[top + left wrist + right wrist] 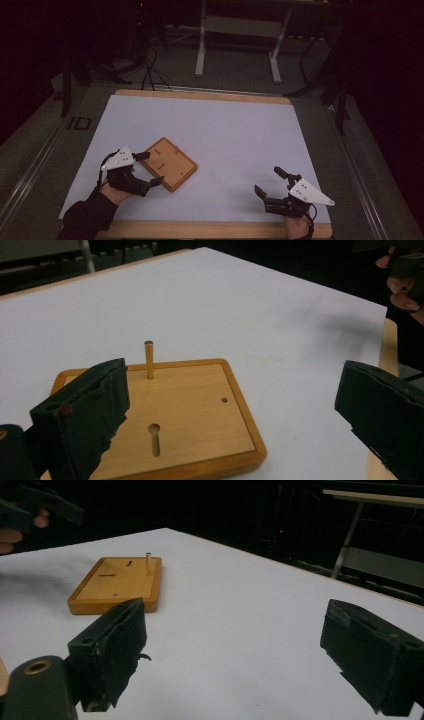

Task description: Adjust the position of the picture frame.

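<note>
A wooden board [169,163] with a raised rim lies flat on the white table [210,130], left of centre. A short wooden peg [149,359] stands upright near one edge of the board [185,415], which also has a keyhole slot [155,438]. My left gripper [149,169] is open at the board's near-left side, its jaws wide apart with nothing between them. My right gripper [270,183] is open near the table's front right, well away from the board [117,582], and holds nothing.
The table's wooden edge [200,229] runs along the front. Beyond the far edge, a dark floor holds cables [150,65] and a white desk frame [235,45]. The space between the two grippers is bare white tabletop.
</note>
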